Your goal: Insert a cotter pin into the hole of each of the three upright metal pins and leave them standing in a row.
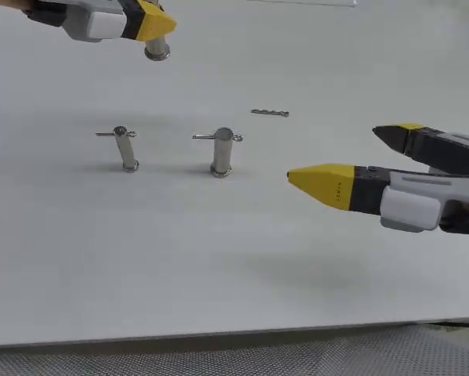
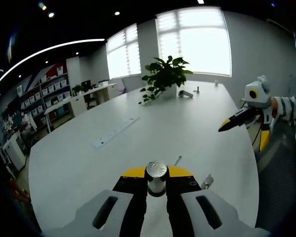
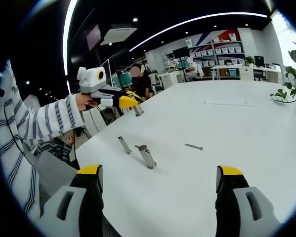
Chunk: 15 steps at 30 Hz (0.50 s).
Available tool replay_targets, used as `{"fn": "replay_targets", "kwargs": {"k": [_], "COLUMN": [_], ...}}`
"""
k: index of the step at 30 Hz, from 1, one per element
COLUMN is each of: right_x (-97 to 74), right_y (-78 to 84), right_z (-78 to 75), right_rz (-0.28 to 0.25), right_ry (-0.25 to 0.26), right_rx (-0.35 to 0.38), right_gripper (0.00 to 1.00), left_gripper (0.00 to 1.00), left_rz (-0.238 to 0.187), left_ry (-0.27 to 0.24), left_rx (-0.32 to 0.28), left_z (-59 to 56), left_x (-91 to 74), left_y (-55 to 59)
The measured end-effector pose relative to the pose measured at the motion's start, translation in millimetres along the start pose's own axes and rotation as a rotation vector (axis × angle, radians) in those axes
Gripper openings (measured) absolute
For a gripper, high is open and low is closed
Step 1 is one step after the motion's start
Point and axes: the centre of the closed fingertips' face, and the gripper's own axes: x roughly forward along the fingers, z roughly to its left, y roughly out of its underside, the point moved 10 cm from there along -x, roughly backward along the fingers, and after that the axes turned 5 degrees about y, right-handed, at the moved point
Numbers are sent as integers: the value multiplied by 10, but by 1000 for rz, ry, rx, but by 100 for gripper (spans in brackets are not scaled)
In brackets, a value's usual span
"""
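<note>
Two-handed pin assembly, seen from the head view and both gripper views.

- **Left tongs**: at the far left of the white surface, closed on the third metal pin. The pin sits crosswise between the yellow tips, with one round end facing that gripper's camera. Whether its lower end touches the surface cannot be told.
- **Right tongs**: at the right, above the surface, jaws spread wide and holding nothing.
- **First upright pin** and **second upright pin**: standing side by side near the middle of the surface, between the two tongs and well apart from both. The second is the one nearer the right tongs. Each carries a cotter pin through its top: the first cotter pin and the second cotter pin project sideways.
- **Loose cotter pin**: lying flat on the surface beyond the second upright pin. It is apart from the pins and in front of the open right tongs.
</note>
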Motion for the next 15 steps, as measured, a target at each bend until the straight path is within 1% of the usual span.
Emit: {"fn": "replay_targets", "kwargs": {"k": [2,7,12,15], "right_x": [2,-5,-6,-4], "right_y": [-4,-3,0,2], "right_z": [12,37,62,81], "right_rz": [-3,-2,0,1], "right_ry": [-3,-5,-10,-15], "right_rx": [-3,-11,-14,-15], "right_gripper": [94,94,94,94], "left_gripper": [10,10,10,10], "left_rz": [-7,4,20,18], "left_ry": [11,18,29,46], "left_rx": [-4,-9,-24,-35], "left_z": [-54,-175,-310,-377], "left_x": [2,5,14,21], "left_y": [-7,18,118,176]}}
